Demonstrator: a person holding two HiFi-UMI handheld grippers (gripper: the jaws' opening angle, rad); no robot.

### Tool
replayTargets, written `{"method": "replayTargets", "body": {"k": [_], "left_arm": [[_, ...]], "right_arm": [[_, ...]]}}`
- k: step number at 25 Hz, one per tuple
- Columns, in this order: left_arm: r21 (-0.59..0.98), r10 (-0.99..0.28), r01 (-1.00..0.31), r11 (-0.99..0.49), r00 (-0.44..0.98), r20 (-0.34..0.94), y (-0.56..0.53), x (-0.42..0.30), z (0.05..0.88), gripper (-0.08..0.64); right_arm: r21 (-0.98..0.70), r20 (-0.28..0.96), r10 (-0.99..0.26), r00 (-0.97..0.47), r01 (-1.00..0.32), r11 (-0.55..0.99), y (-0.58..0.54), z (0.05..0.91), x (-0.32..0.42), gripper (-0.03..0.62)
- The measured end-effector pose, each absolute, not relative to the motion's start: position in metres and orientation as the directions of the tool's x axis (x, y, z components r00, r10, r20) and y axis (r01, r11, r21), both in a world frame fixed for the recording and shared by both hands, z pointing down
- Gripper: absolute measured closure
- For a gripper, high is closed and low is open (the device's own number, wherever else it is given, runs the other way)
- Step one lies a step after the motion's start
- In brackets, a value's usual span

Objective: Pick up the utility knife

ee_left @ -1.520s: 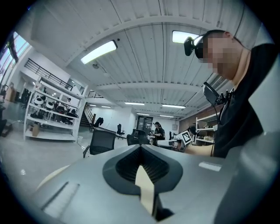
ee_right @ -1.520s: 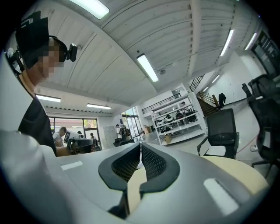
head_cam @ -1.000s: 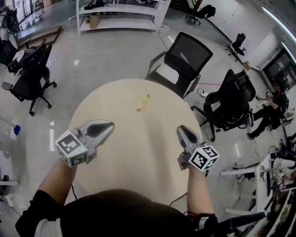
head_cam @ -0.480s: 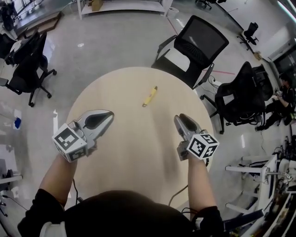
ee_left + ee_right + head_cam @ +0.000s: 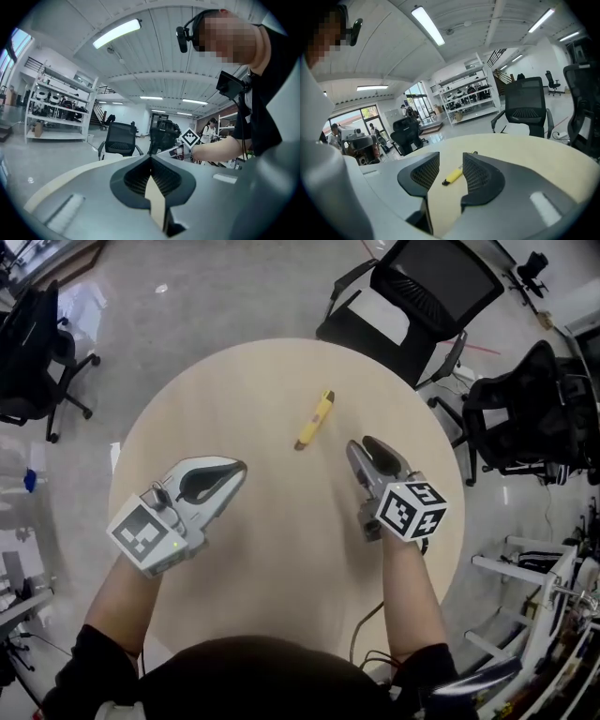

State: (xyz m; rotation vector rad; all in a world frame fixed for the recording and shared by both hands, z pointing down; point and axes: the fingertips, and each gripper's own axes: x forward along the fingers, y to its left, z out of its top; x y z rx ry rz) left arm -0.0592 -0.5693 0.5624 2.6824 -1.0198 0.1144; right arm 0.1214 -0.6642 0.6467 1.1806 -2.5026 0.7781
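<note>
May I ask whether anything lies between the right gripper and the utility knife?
Nothing visible does: only bare table separates the right gripper from the knife. Its jaws have just been opening, with nothing between them.

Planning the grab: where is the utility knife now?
Head view: the utility knife lies on the round table, just beyond the right claw, whose empty jaws have just been opening.
</note>
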Motion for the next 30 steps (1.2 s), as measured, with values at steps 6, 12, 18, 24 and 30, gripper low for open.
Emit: {"method": "replayTargets", "body": {"k": [6, 12, 18, 24, 30], "left_arm": [[0.247, -0.618, -0.647, -0.722, 0.763, 0.191, -0.595, -0.051, 0.614, 0.563], [0.256, -0.608, -0.64, -0.725, 0.768, 0.201, -0.606, -0.054, 0.649, 0.563], [0.251, -0.589, -0.623, -0.741, 0.782, 0.202, -0.609, -0.06, 0.669, 0.563], [0.258, -0.571, -0.601, -0.756, 0.799, 0.188, -0.604, -0.059, 0.673, 0.563], [0.265, -0.566, -0.595, -0.759, 0.804, 0.183, -0.6, -0.061, 0.68, 0.563]], "right_arm": [[-0.338, 0.507, -0.591, -0.627, -0.776, 0.533, -0.704, 0.704, 0.099, 0.388], [-0.315, 0.586, -0.555, -0.591, -0.796, 0.516, -0.737, 0.752, 0.083, 0.331], [-0.242, 0.663, -0.524, -0.534, -0.816, 0.525, -0.754, 0.781, 0.066, 0.278], [-0.161, 0.696, -0.516, -0.499, -0.809, 0.566, -0.759, 0.786, 0.058, 0.273], [-0.18, 0.701, -0.46, -0.545, -0.759, 0.626, -0.759, 0.785, 0.036, 0.354]]}}
